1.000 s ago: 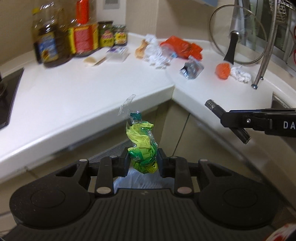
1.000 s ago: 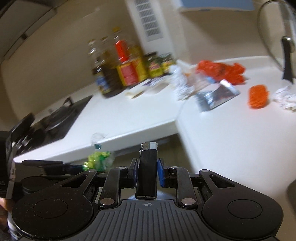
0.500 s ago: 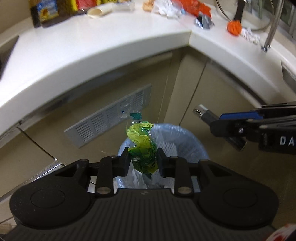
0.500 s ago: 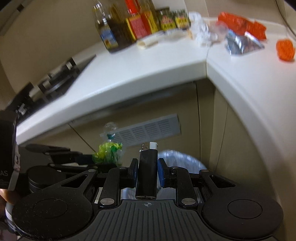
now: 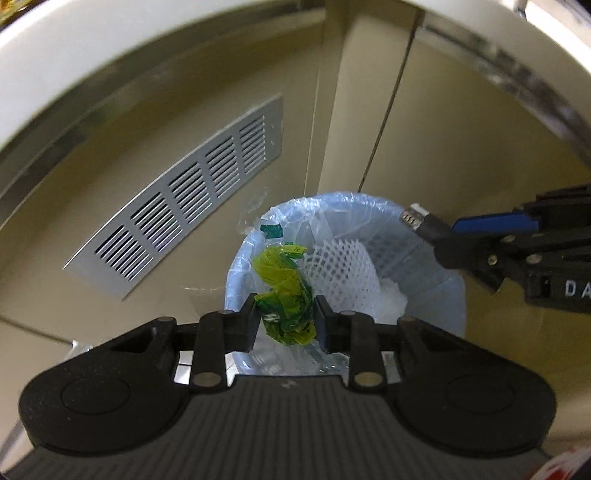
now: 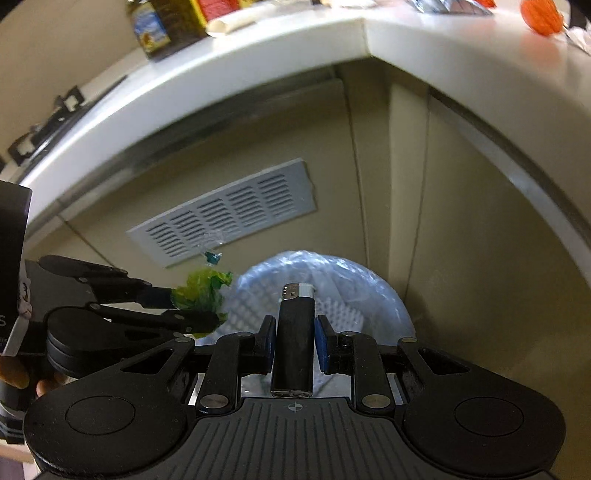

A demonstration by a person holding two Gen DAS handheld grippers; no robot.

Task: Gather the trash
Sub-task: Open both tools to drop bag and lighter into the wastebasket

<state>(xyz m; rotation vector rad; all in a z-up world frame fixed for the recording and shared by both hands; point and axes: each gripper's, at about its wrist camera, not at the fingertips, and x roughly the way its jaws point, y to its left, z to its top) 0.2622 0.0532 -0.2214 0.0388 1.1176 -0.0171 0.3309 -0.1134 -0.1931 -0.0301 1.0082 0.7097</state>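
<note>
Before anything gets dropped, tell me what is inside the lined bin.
Inside the bin with the pale blue plastic liner lies a white foam net sleeve on whitish scraps. The crumpled green-yellow wrapper and the left gripper's fingers hide the near part.

Home kitchen: countertop (image 6: pixel 280 55), oil bottle (image 6: pixel 155 26).

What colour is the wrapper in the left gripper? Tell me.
Yellow and green wrapper, clearest in the left wrist view.

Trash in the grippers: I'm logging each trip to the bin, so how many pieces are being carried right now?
2. A crumpled green wrapper in the left gripper and a black lighter in the right gripper, both above the lined bin.
</note>
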